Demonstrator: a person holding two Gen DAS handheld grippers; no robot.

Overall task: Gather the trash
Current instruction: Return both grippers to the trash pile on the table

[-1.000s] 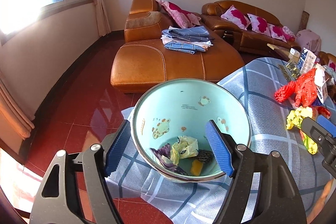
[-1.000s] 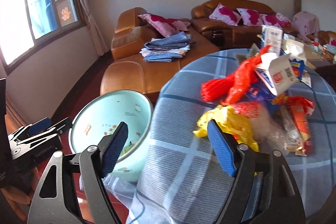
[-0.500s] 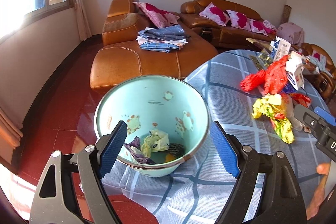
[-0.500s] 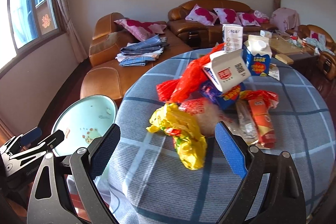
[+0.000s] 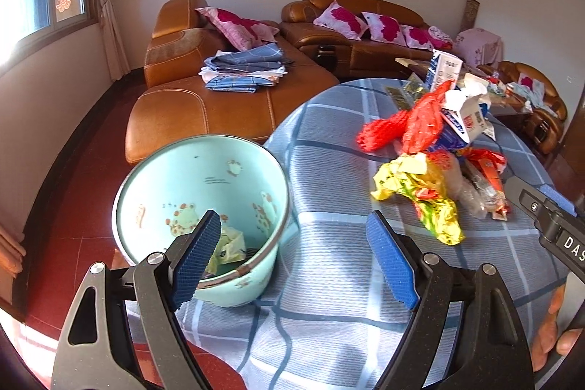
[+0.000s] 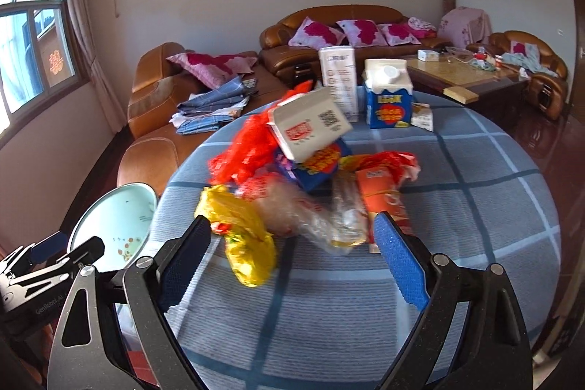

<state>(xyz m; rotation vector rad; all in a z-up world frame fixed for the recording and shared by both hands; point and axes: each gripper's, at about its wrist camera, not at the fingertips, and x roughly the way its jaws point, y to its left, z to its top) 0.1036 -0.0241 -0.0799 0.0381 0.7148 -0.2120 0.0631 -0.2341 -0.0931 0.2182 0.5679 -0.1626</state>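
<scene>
A pale green bucket (image 5: 204,170) stands beside the round table, with several wrappers at its bottom; it also shows at the lower left of the right wrist view (image 6: 113,222). On the blue plaid tablecloth (image 6: 475,207) lies a pile of trash: a crumpled yellow wrapper (image 6: 241,236) (image 5: 420,196), a red net bag (image 6: 248,148) (image 5: 406,130), a white carton (image 6: 310,130), a clear plastic bag (image 6: 321,222) and a red packet (image 6: 384,196). My left gripper (image 5: 292,216) is open over the bucket's right rim and the cloth. My right gripper (image 6: 292,218) is open just short of the pile, nothing between its pads.
A blue and white milk carton (image 6: 387,94) and a tall white box (image 6: 338,79) stand upright behind the pile. Brown leather sofas (image 5: 204,105) with folded cloth and pink cushions lie beyond. A low glass table (image 6: 468,72) is at the far right. A hand (image 5: 552,335) holds the right gripper.
Both views have swung right, from the bucket toward the table. The pile now sits between the right gripper's fingers in view. Both jaws stand a little wider.
</scene>
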